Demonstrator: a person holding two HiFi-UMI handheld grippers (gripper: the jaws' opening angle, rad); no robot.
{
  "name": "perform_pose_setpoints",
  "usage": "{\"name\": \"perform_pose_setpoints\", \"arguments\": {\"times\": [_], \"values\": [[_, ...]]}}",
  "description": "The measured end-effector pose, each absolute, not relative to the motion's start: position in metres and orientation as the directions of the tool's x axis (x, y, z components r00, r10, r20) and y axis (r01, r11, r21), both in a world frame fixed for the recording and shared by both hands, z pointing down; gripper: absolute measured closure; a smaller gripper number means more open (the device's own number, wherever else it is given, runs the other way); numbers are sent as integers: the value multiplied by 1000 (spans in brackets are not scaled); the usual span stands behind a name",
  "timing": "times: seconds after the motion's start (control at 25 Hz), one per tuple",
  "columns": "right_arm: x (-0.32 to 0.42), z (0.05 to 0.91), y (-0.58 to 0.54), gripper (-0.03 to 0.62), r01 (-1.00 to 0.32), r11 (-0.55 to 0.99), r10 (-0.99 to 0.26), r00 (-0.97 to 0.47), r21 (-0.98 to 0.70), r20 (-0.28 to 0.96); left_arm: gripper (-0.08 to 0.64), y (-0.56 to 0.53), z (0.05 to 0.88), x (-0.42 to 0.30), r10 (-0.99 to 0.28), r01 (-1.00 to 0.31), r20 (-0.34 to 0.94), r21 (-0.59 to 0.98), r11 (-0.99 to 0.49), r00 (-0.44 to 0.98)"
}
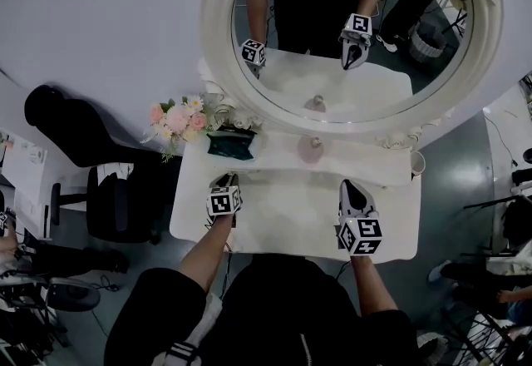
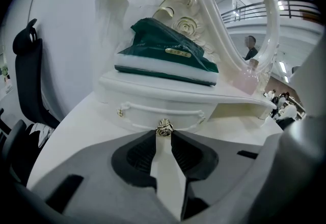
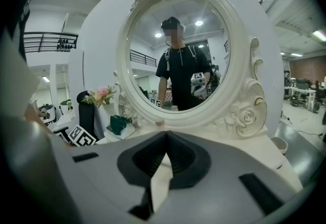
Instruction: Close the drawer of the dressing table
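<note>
Drawer [image 2: 145, 112] of the table [image 1: 283, 227] is a small white one under the raised shelf [image 2: 153, 89] at the far left of the tabletop. Its long axis runs left to right across the table, and its curved front faces near, toward the person. A gold rose-shaped knob [image 2: 164, 127] sticks out from the middle of that front. In the left gripper view the front lies close under the shelf's lip; whether it is pushed fully home I cannot tell. The left gripper [image 1: 225, 180] points far and downward, straight at the drawer front, which lies just beyond its tips. Its jaws are drawn in on the knob, one tip on each side of it. On the shelf above the drawer lies a green pouch [image 2: 168, 52], with a vase [image 2: 109, 14] of flowers [image 1: 177, 117] just left of it. The right gripper [image 1: 350, 186] is over the right part of the tabletop, well apart from the drawer, and points far toward the oval mirror [image 1: 349, 23]. Its jaws are together at the tips with nothing between them. The mirror reflects the person and both grippers.
</note>
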State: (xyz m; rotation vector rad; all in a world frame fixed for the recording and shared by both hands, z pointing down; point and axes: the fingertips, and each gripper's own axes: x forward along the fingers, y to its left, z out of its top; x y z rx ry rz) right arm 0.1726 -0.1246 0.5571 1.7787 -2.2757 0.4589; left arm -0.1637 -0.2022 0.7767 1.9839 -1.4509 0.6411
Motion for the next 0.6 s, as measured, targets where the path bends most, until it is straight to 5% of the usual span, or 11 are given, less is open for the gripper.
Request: {"name": "perform_pose_setpoints", "arguments": {"times": [0.6], "values": [[182,559,-125,594,-973,202,-902,-228,-107,366,463,-217,780,-160,-660,-954,689,191,-233,299]]}}
